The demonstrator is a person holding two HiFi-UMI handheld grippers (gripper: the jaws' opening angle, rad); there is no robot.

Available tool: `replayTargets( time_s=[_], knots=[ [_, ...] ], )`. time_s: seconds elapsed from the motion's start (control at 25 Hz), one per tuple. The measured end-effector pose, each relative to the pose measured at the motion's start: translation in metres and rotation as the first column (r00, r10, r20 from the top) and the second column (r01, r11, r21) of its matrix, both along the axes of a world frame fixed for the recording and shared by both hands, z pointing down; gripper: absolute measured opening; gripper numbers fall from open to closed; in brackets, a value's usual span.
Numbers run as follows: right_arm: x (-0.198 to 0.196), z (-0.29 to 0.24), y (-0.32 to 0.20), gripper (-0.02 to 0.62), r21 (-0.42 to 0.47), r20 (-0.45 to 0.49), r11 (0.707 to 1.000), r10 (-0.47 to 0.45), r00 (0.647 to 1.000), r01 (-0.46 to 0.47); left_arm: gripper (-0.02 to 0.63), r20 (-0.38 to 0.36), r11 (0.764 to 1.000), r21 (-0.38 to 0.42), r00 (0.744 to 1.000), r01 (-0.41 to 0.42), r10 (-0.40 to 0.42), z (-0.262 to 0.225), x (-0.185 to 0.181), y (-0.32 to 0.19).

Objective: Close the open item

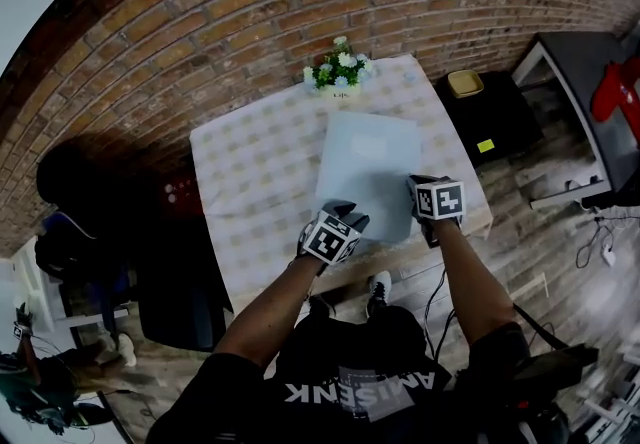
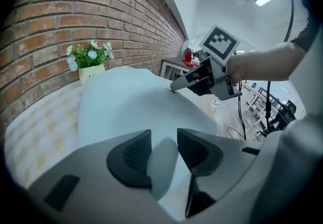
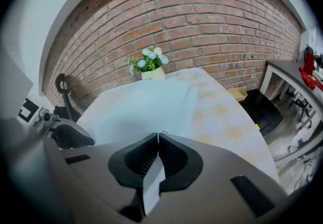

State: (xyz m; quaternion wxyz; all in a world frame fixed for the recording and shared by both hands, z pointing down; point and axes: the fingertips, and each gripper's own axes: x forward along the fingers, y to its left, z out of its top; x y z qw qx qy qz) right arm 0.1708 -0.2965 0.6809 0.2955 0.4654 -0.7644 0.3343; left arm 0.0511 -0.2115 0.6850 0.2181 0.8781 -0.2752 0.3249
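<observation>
Two grippers sit at the near end of a pale blue folder (image 1: 365, 167), which lies flat and closed on the checked surface (image 1: 250, 182), a flower pot (image 1: 338, 72) beyond its far edge. The left gripper (image 1: 343, 209) has its jaws released over the cover. The right gripper (image 1: 416, 181) has its jaws clenched together, holding nothing.

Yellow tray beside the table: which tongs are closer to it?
Right. The right tongs sit at the pale folder's near right edge, on the side toward the yellow tray; the left tongs are at the folder's near left corner, farther away.
</observation>
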Motion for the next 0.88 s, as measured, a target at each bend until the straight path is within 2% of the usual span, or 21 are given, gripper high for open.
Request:
replayTargets(
  time_s=[0.28,0.44,0.72,0.88],
  knots=[
    [0.001,0.015,-0.004,0.04,-0.136,-0.025,0.99,-0.038,0.999,0.034,0.164,0.005,1.0,-0.029,1.0,0.0,0.0,0.005,0.001,-0.001],
    [0.001,0.017,-0.004,0.04,-0.197,0.049,0.98,0.003,0.999,0.006,0.164,0.003,1.0,-0.02,1.0,0.005,-0.005,0.011,0.002,-0.002],
    [0.002,0.015,-0.003,0.04,-0.185,0.078,0.983,0.017,0.997,-0.002,0.153,0.001,0.999,-0.029,1.0,0.013,-0.013,0.012,0.002,0.0],
    [0.003,0.013,-0.001,0.041,-0.181,0.073,0.983,0.027,0.997,-0.013,0.153,-0.013,1.0,-0.001,1.0,0.001,-0.001,0.003,0.003,0.004]
  ],
)
